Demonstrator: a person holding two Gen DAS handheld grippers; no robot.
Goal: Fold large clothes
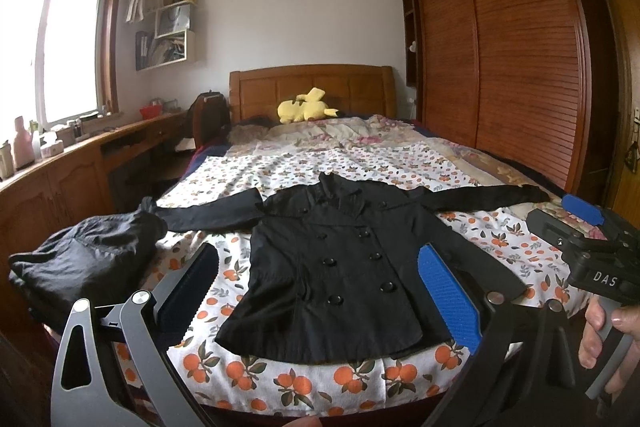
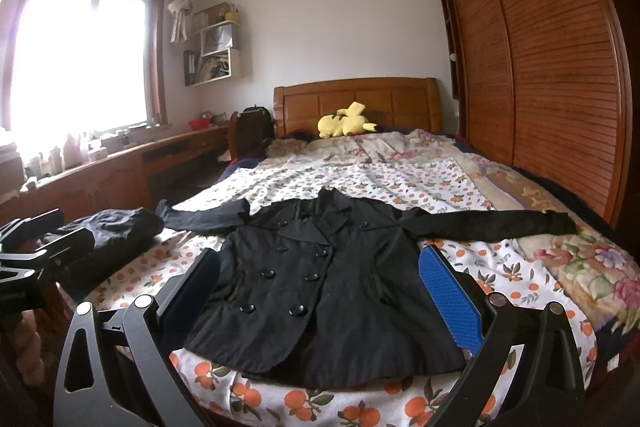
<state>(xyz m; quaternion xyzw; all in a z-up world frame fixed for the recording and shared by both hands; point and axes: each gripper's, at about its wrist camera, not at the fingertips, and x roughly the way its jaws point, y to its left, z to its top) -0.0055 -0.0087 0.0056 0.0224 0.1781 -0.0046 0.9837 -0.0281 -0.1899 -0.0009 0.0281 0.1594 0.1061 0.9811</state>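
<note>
A black double-breasted coat (image 1: 332,267) (image 2: 320,287) lies flat on the bed, front up, with both sleeves spread out sideways and its hem toward me. My left gripper (image 1: 318,249) hovers over the hem end of the coat, jaws wide open with nothing between them. My right gripper (image 2: 320,251) is likewise open and empty above the coat's lower half. In the left wrist view the right gripper (image 1: 548,209) shows at the right edge with a hand (image 1: 600,327) on its handle. The left gripper (image 2: 74,227) shows at the left edge of the right wrist view.
A bundled black garment (image 1: 92,255) (image 2: 108,231) sits at the bed's left corner by the coat's left sleeve. The orange-print bedsheet (image 1: 320,379) covers the bed. A yellow plush toy (image 1: 306,105) lies by the headboard. A wooden wardrobe (image 1: 500,67) stands right, a desk (image 1: 60,167) left.
</note>
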